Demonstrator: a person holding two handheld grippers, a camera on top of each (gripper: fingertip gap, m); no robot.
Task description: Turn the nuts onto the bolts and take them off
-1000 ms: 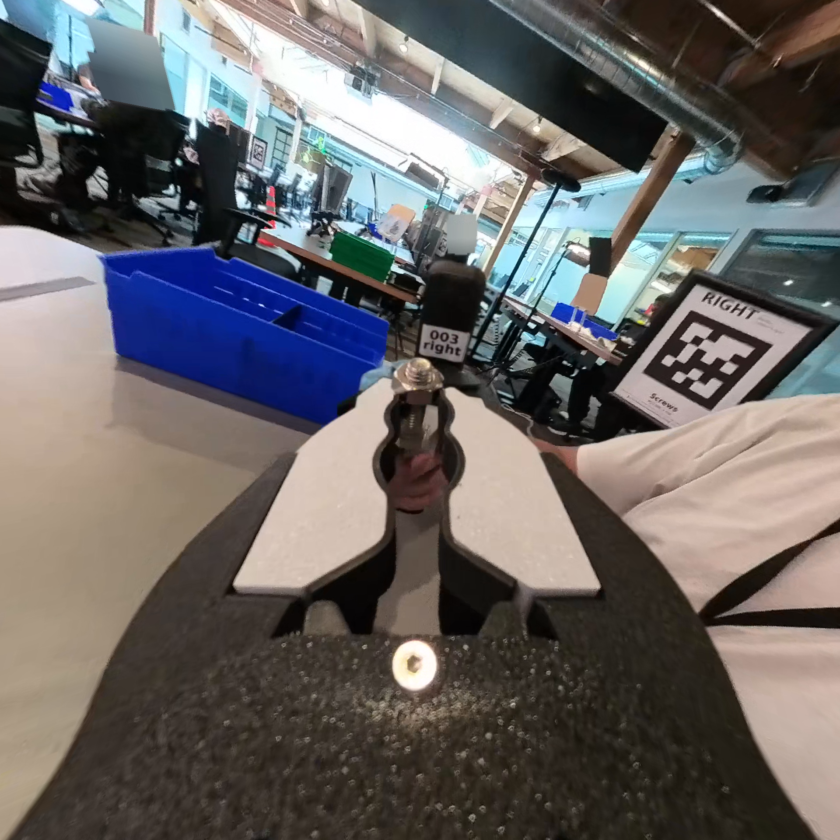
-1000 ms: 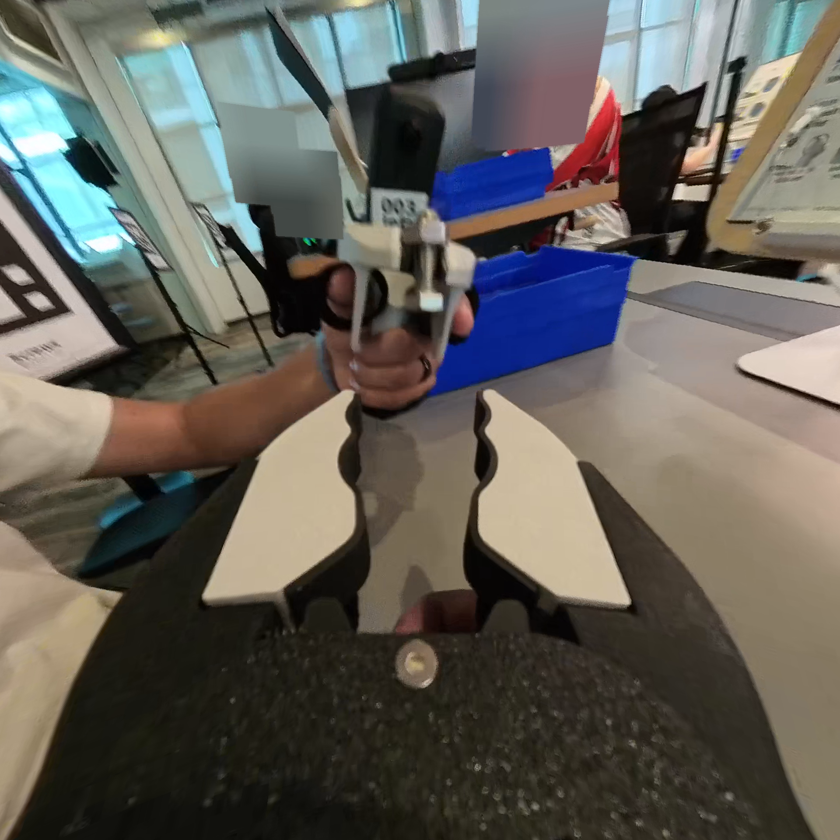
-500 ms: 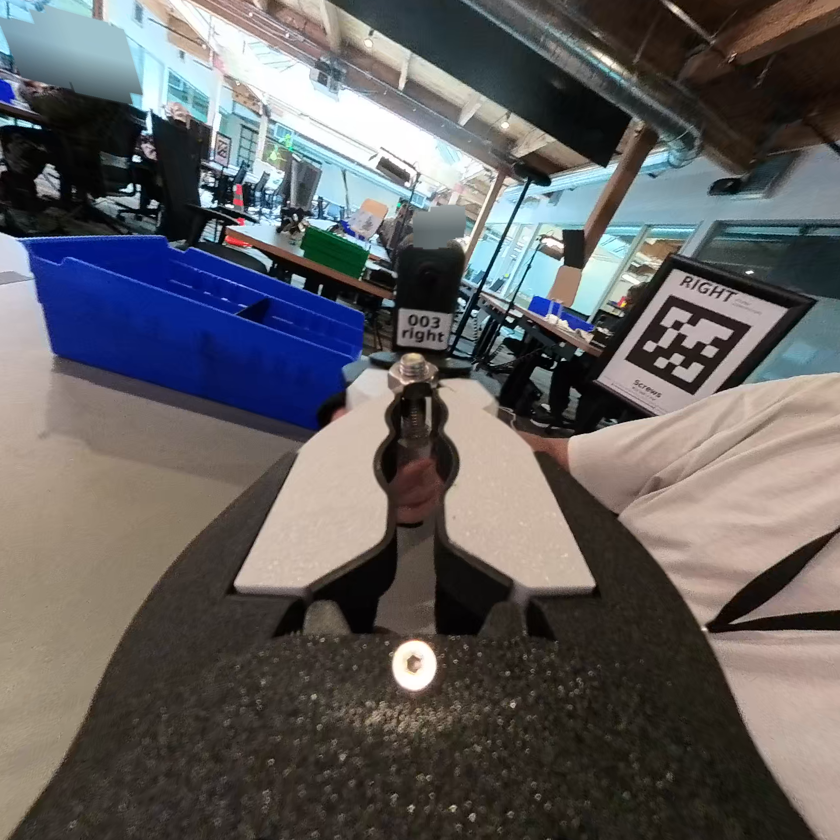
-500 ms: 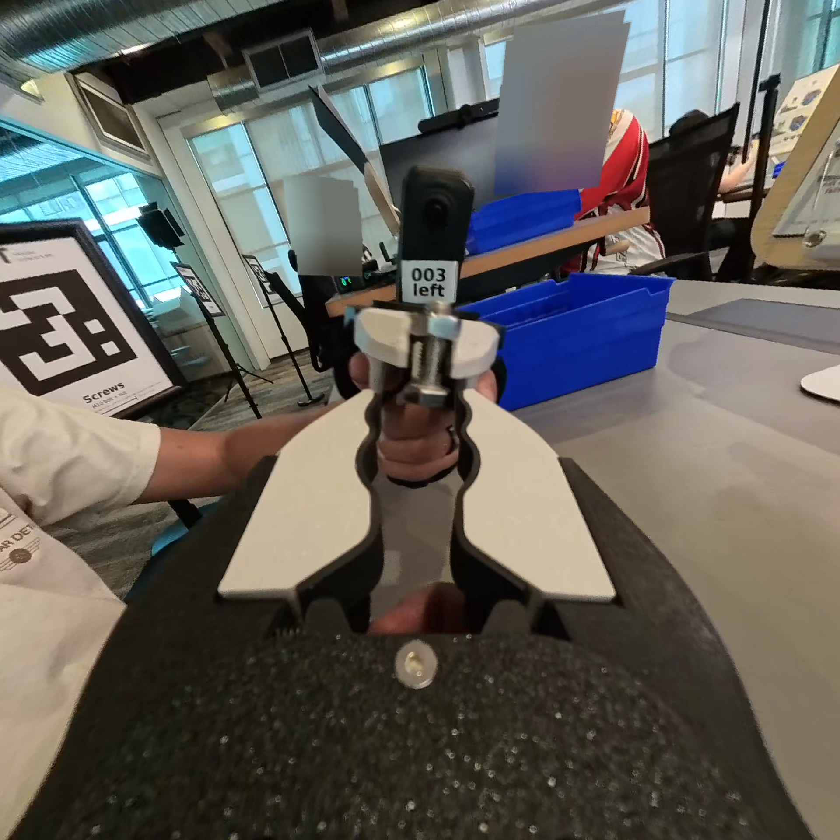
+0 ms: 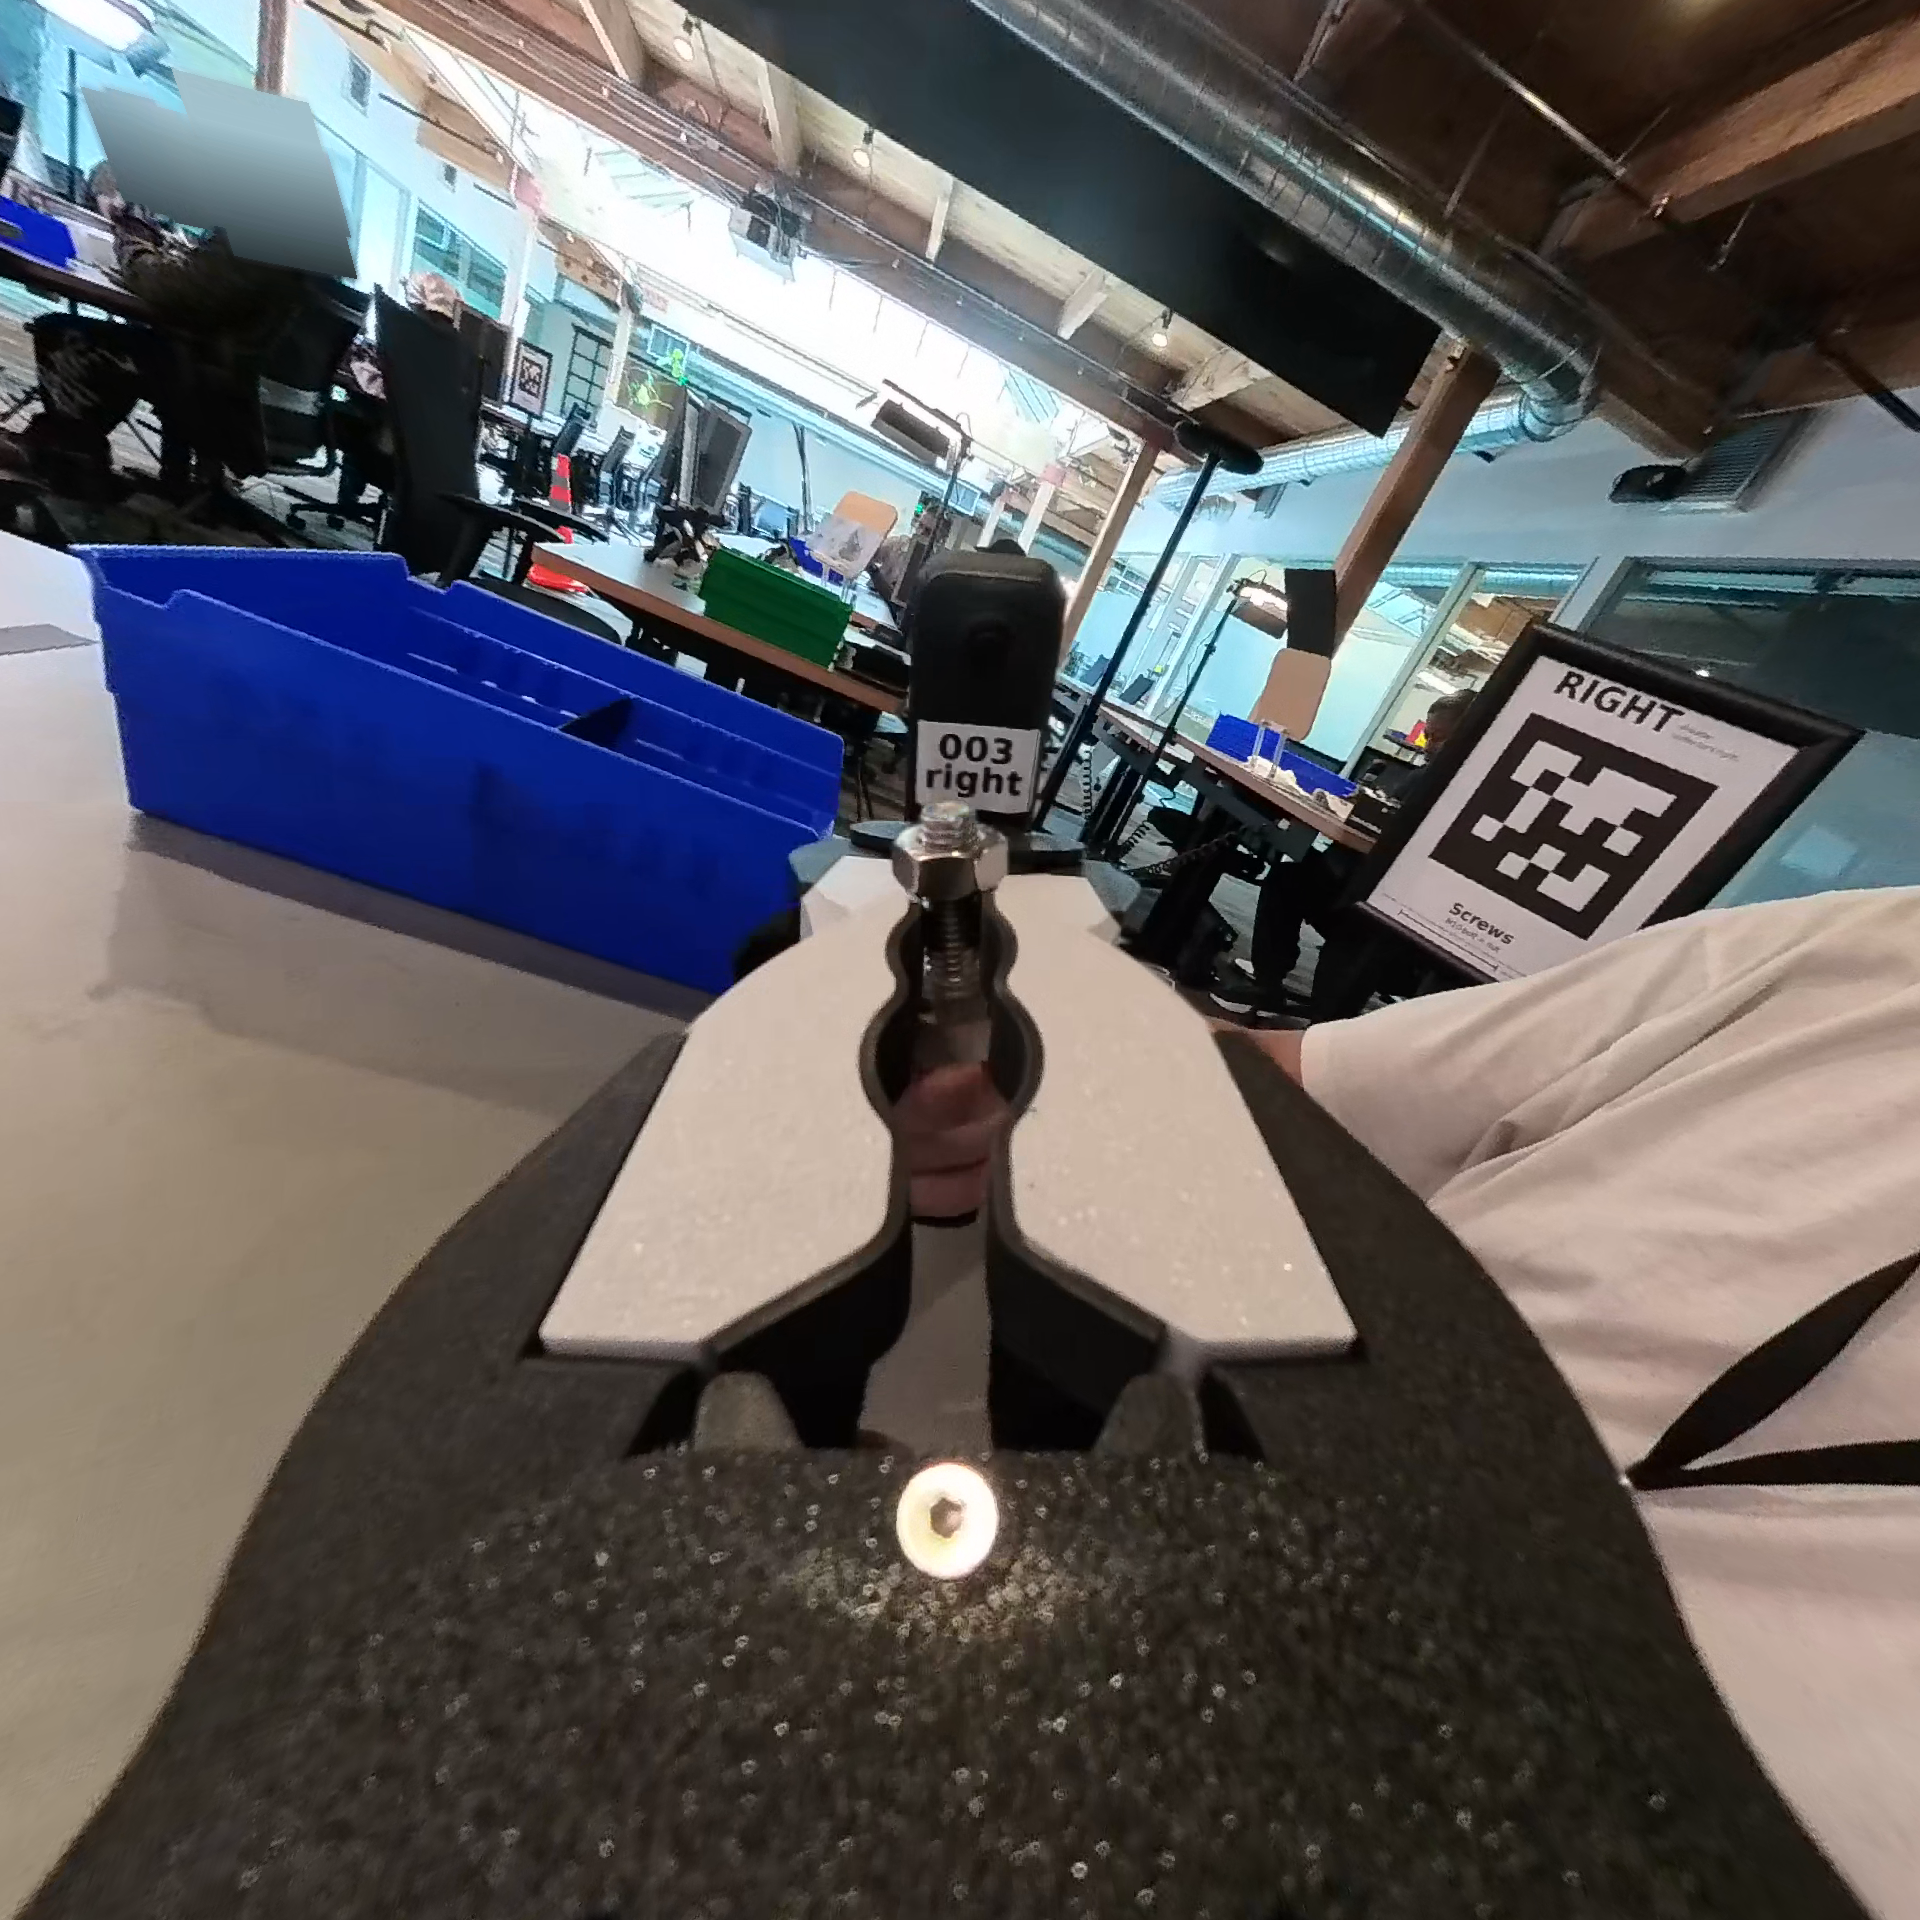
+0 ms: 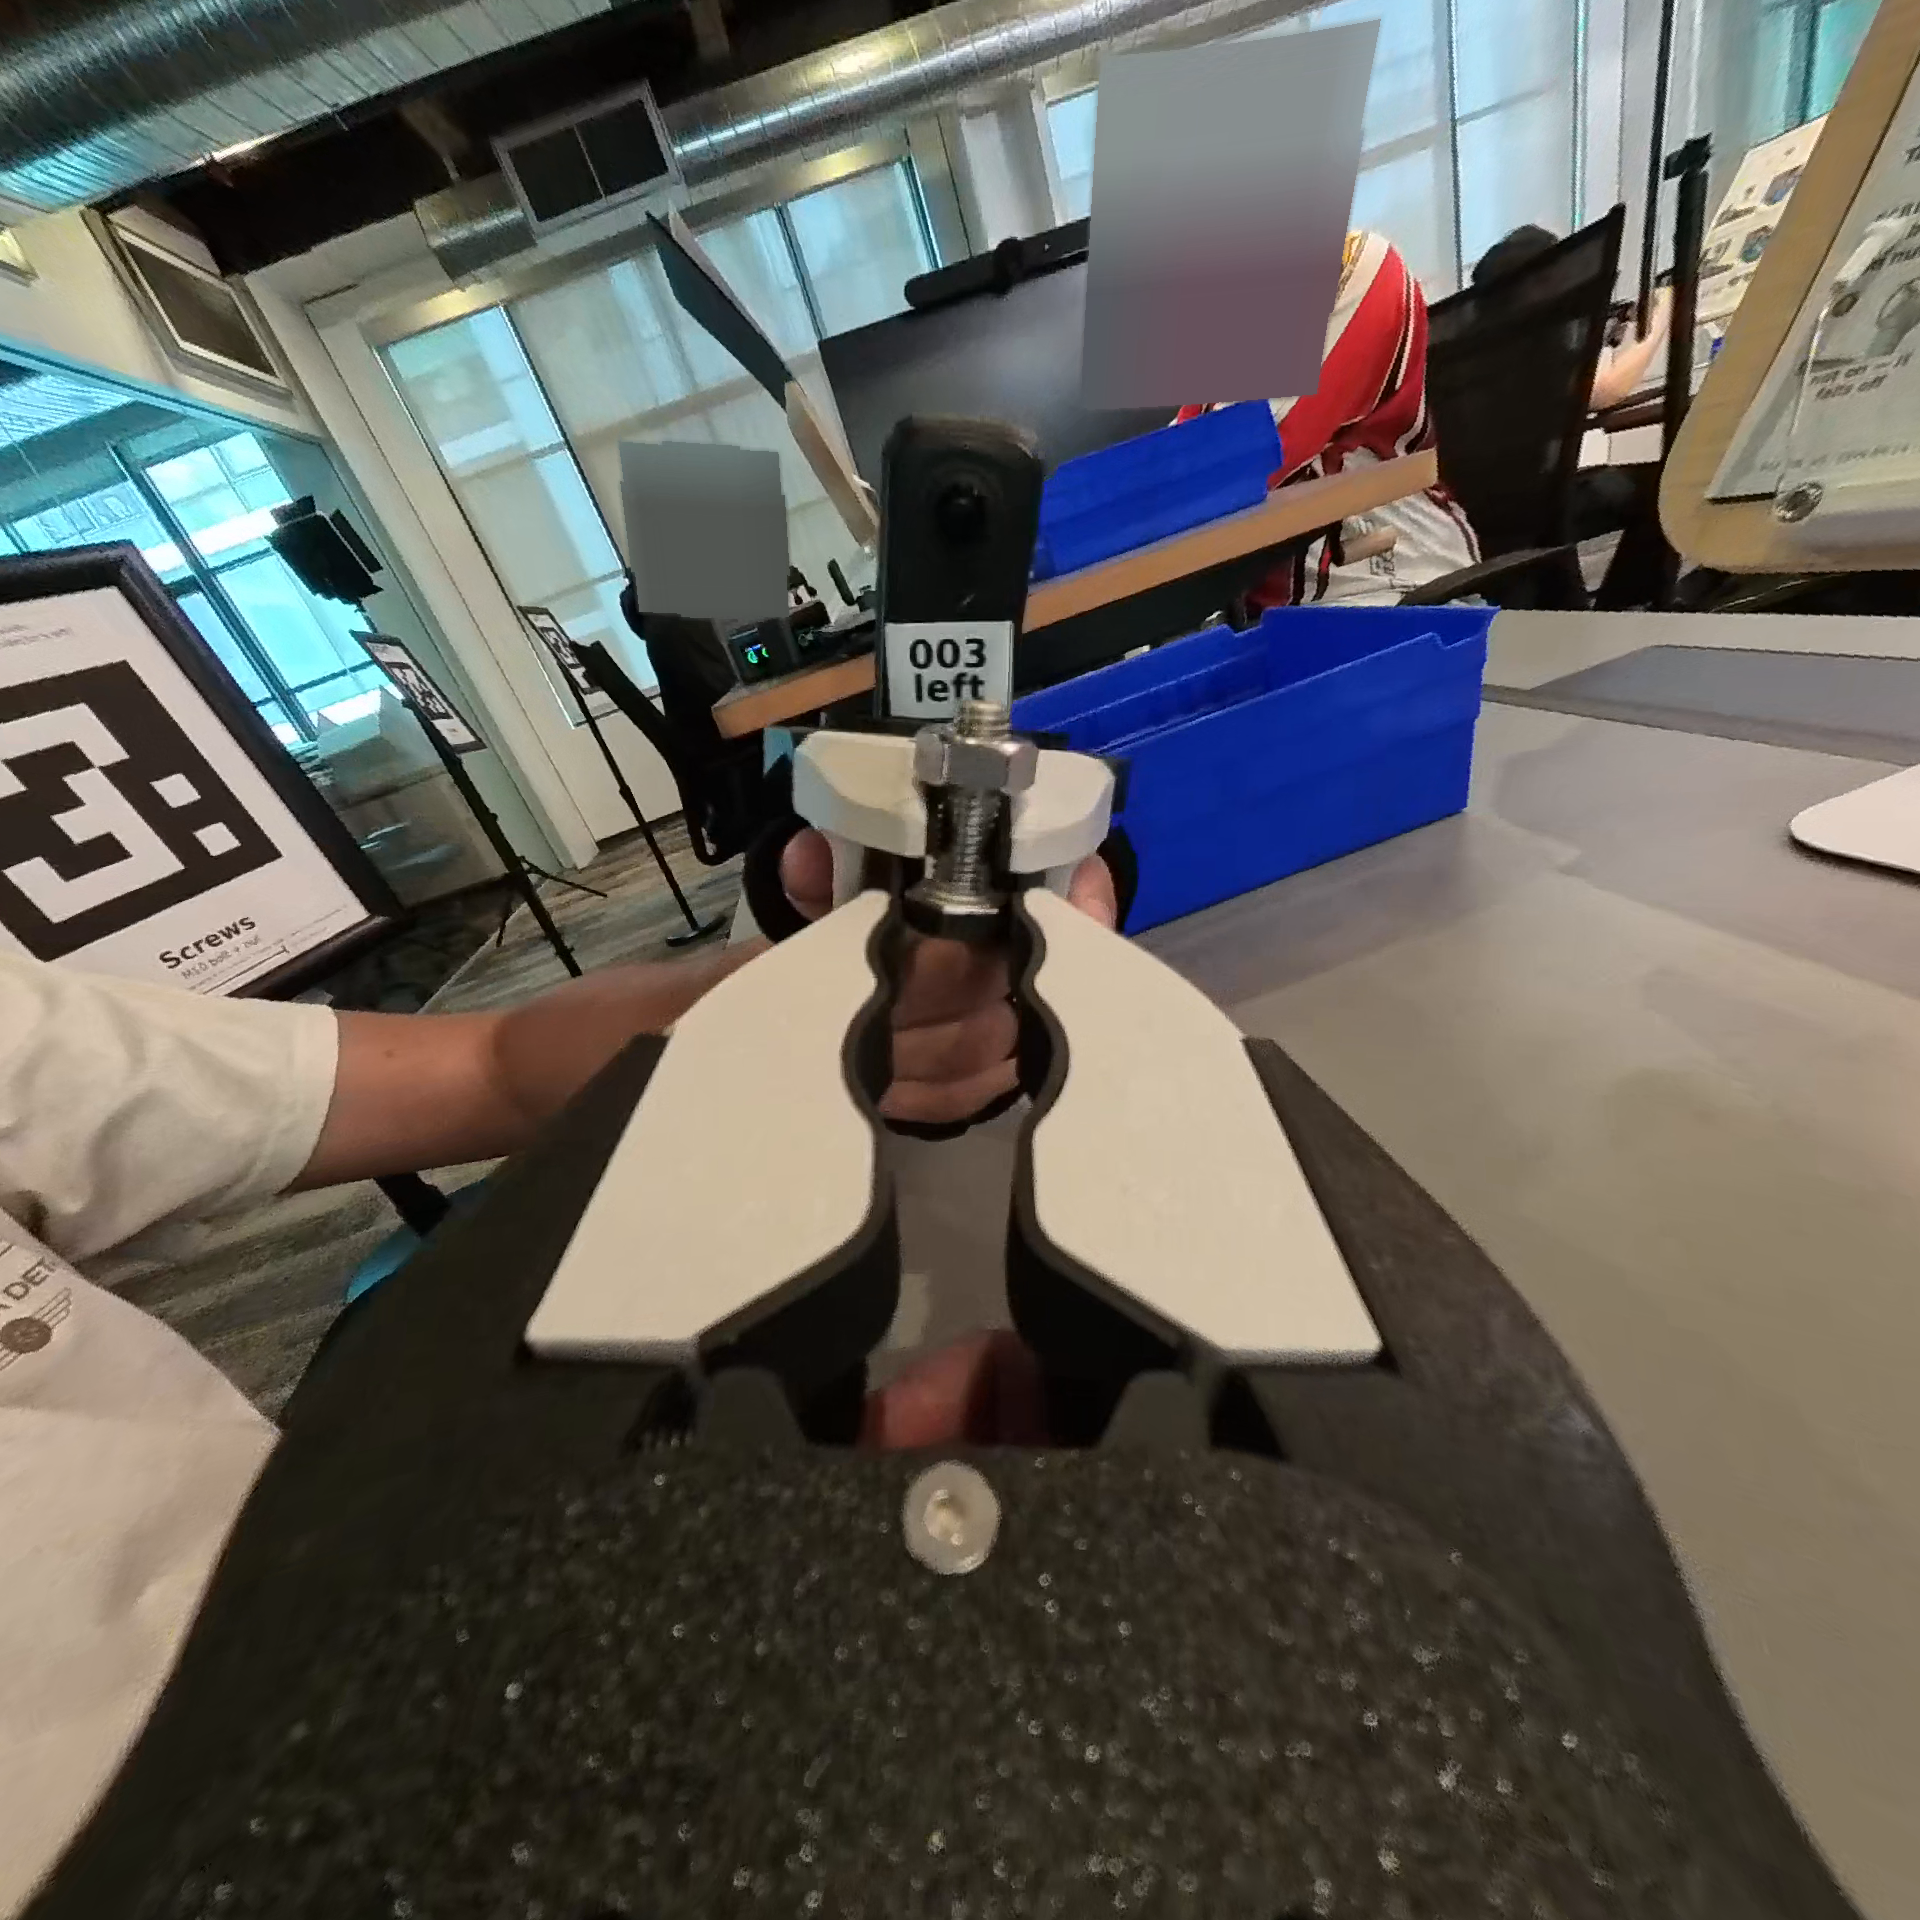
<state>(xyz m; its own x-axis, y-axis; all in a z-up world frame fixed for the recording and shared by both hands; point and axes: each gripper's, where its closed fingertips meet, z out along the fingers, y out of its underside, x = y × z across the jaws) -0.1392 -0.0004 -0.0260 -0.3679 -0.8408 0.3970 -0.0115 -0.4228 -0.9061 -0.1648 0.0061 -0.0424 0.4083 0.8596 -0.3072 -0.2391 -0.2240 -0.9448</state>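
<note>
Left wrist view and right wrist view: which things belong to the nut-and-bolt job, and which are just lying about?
In the job:
- bolt, clamped upright in the left hand-held gripper
- nut, threaded near the bolt's top end
- right hand-held gripper, closing in at the bolt

Lying about:
- blue bin on the table
- framed sign
- green crates on a far table

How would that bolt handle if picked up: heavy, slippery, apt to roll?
Probably stiff and heavy for its size: the bolt looks like shiny metal. Its round shaft might roll, though the flats of the hex nut would likely check that.
</note>
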